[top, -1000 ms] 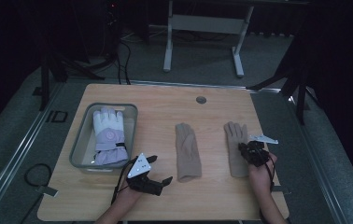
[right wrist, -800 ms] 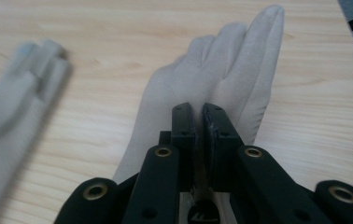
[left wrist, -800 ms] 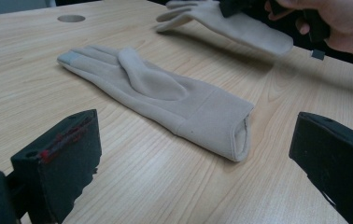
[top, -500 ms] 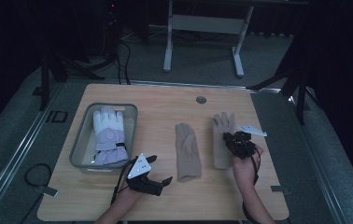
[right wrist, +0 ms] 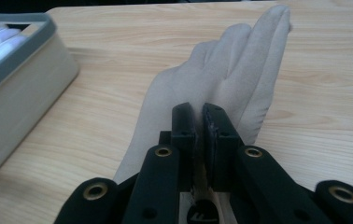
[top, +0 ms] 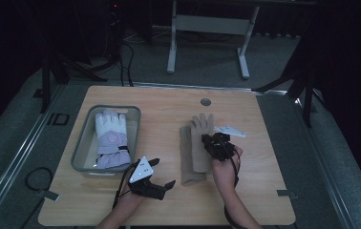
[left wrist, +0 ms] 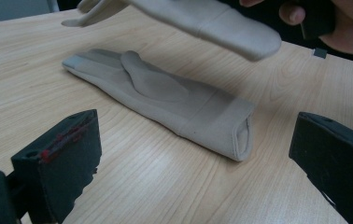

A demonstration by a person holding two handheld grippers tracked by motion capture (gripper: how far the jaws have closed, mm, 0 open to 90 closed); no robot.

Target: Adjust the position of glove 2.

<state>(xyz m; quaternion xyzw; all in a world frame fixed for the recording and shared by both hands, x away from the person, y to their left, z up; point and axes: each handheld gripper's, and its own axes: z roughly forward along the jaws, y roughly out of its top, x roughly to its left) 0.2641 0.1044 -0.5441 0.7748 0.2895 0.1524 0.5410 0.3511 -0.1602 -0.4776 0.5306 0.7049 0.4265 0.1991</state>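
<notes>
While the left gripper [top: 162, 183] rests wide open at lower centre, the right gripper [top: 210, 141] pinches one glove [top: 200, 138] above the flat glove [left wrist: 165, 107].

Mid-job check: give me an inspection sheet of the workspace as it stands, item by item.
Surface: wooden table, round grommet hole near far edge.
Job's things: carried beige glove held above and partly over the flat beige glove.
Clutter: grey bin holding a white-and-lilac ski glove.
Grippers: right claw shut on the carried beige glove; left claw open, holding nothing, facing the flat glove's cuff.
Cables: one trails from the left claw toward the person; black cable loop on the floor.
Surroundings: dark room, grey table frame behind.
</notes>
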